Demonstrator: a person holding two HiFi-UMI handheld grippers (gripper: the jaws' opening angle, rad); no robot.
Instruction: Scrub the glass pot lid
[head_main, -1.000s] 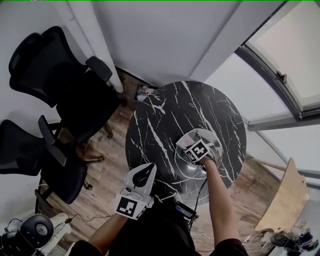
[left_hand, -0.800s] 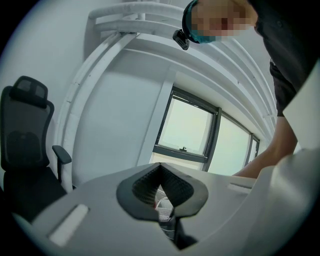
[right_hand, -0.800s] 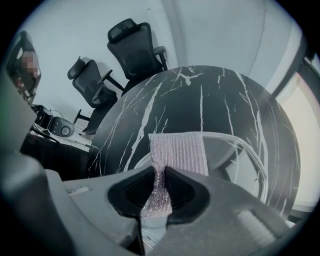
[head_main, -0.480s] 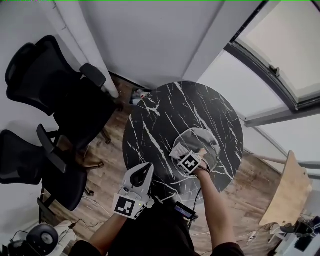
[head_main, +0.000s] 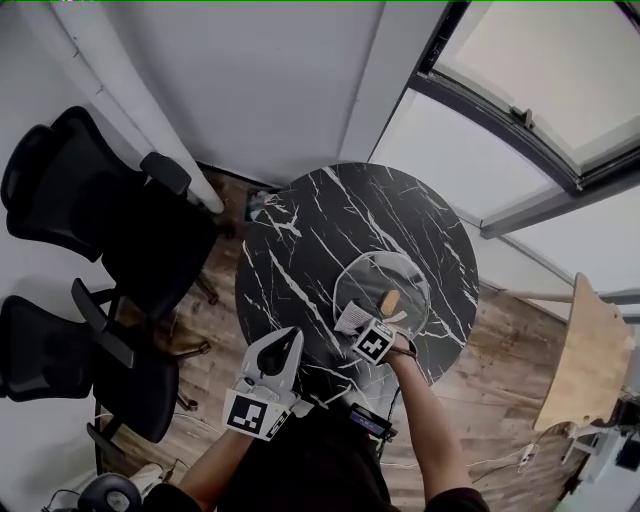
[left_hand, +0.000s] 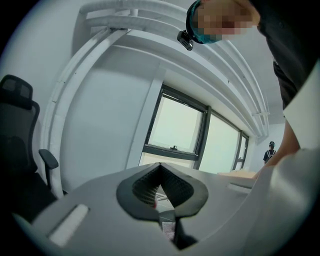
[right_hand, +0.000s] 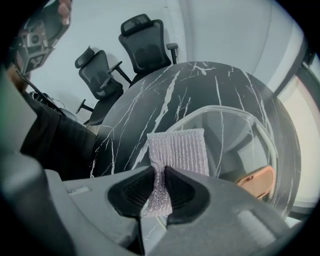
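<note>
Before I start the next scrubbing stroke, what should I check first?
1. Scrub pad clamped in right gripper: ok.
2. Glass lid lying on the table: ok.
3. Pad touching the glass: cannot tell; it overlaps the lid's near rim.
4. Left gripper steadying the lid: not ok; shut, empty, away from the lid.
5. Knob apart from the pad: ok.

Left gripper (head_main: 283, 347) and right gripper (head_main: 352, 322): pale grey moulded shells, each with two dark grey ribbed pads (right_hand: 185, 187) set in a black teardrop-shaped recess. Each gripper bears a white cube (head_main: 252, 413) printed with black square markers. A thin black cable (head_main: 398, 385) trails from the right gripper. The person wears a black top (head_main: 310, 465) with short dark sleeves (head_main: 455, 495)
</note>
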